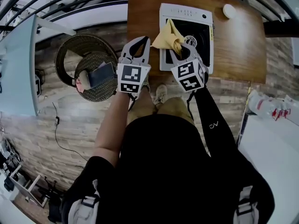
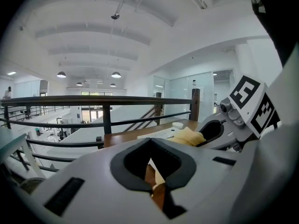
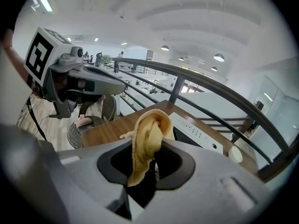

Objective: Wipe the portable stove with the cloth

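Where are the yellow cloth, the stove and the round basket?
yellow cloth (image 1: 168,37), head view, on its bunched middle.
stove (image 1: 186,11), head view, on the white strip along its far edge.
round basket (image 1: 80,42), head view, on its woven rim.

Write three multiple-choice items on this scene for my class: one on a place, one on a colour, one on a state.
1. Where does the portable stove stand?
A on the wooden table
B on a chair
C on a shelf

2. What colour is the cloth?
A blue
B yellow
C red

3. What state is the right gripper in?
A open and empty
B shut on the cloth
C shut on a spoon

Answers:
1 A: its white body sits on the brown tabletop.
2 B: it shows yellow in every view.
3 B: the right gripper view shows the cloth pinched between its jaws.
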### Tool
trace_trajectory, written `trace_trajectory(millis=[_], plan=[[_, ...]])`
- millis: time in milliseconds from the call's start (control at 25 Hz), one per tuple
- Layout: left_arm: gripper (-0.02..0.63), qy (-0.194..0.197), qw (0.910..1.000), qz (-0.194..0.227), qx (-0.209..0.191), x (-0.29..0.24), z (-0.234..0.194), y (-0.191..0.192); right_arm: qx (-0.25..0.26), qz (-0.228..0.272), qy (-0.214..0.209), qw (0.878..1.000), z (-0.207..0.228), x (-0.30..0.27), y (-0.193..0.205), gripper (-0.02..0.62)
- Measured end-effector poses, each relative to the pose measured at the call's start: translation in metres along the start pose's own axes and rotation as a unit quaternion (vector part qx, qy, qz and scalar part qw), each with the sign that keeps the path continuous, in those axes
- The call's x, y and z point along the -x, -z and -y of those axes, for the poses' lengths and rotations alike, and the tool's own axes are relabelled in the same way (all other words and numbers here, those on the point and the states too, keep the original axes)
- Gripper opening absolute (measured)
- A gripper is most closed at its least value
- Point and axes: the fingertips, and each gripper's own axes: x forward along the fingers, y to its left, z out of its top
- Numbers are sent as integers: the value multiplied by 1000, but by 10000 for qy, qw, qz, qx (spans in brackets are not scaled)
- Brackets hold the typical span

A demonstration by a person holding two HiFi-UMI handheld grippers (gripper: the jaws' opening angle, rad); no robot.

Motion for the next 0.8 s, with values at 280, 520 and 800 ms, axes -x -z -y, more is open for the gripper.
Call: trace_trajectory(millis=[280,520,800], plan=[[8,-170,9999,0,27,30,23,12,216,105,-240,9994,-34,29,20,92],[8,-284,9996,25,24,48,40,16,470,199,-514,9974,-65,56,35,92],[8,-331,9994,7,-25,58,59,15,534,282,-788,9951,-89,85,52,92]])
